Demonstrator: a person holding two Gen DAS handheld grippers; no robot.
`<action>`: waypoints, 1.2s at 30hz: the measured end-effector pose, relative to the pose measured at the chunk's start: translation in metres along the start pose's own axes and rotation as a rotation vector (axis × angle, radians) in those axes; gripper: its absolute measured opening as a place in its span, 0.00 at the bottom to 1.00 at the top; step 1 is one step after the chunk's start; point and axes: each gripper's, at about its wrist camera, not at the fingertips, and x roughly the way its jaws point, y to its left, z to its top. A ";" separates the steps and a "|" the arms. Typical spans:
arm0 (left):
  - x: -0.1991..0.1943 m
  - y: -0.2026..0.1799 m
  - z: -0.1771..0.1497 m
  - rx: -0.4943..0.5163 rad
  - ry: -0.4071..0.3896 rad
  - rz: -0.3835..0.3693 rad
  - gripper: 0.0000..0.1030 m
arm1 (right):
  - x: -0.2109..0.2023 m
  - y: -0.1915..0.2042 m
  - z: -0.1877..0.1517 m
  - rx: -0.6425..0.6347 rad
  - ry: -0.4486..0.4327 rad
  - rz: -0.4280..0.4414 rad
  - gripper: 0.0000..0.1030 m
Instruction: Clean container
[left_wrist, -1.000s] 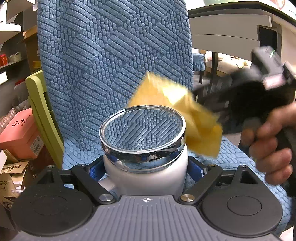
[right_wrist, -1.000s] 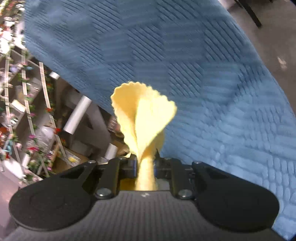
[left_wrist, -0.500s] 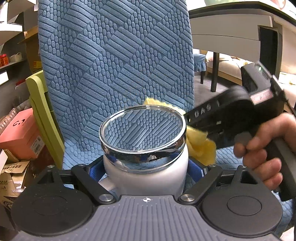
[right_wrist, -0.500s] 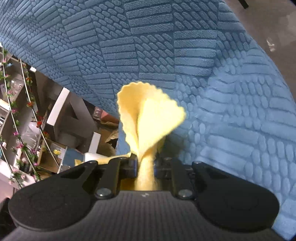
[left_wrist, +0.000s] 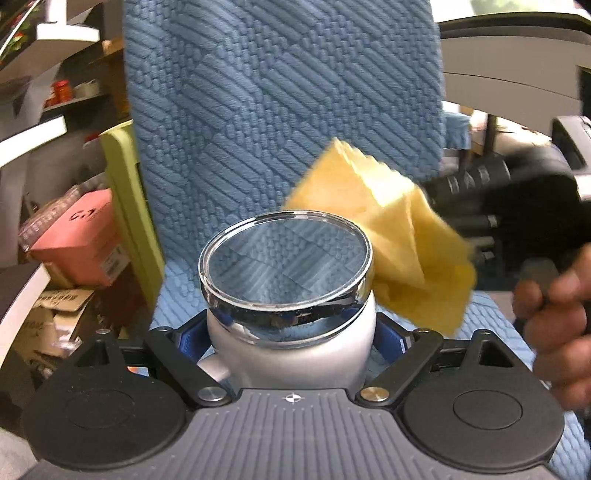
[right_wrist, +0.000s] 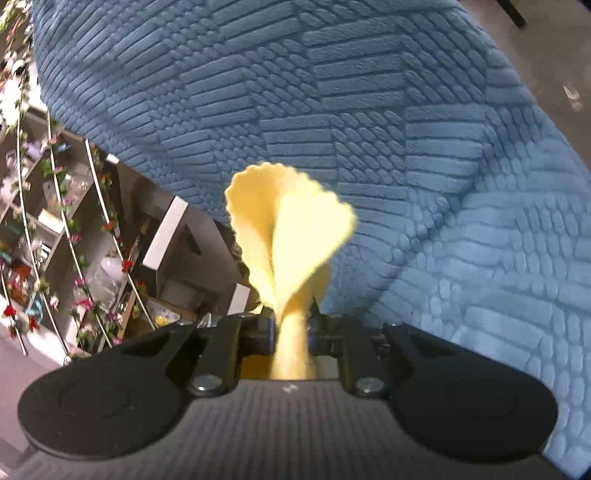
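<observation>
A white jar (left_wrist: 291, 350) with a chrome-rimmed glass lid (left_wrist: 285, 254) sits upright between the pads of my left gripper (left_wrist: 291, 334), which is shut on its body. A folded yellow cloth (left_wrist: 399, 240) hangs just right of the lid, touching or nearly touching the rim. My right gripper (right_wrist: 291, 325) is shut on that yellow cloth (right_wrist: 291, 236), whose scalloped folds fan out ahead of the fingers. In the left wrist view the right gripper's black body (left_wrist: 517, 206) and the hand (left_wrist: 554, 317) holding it are at the right edge.
A chair with a blue textured cover (left_wrist: 280, 110) fills the background behind the jar, its seat (left_wrist: 491, 325) below. A green chair edge (left_wrist: 125, 206), a pink box (left_wrist: 85, 240) and cardboard lie left. Shelves with flower garlands (right_wrist: 55, 240) stand left in the right wrist view.
The yellow cloth has swung from low behind the lid's right side up to a higher spot beside the lid. The jar stays gripped while the left wrist view has tilted slightly.
</observation>
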 end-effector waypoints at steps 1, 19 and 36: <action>0.000 0.000 0.000 0.000 0.001 0.005 0.88 | 0.003 -0.004 -0.001 0.007 0.020 -0.034 0.16; -0.003 0.009 -0.002 0.094 0.055 -0.075 0.92 | -0.013 -0.002 0.003 -0.027 -0.016 0.017 0.16; -0.009 0.010 -0.008 0.087 0.031 -0.058 0.87 | 0.000 -0.004 -0.005 -0.012 0.034 -0.068 0.16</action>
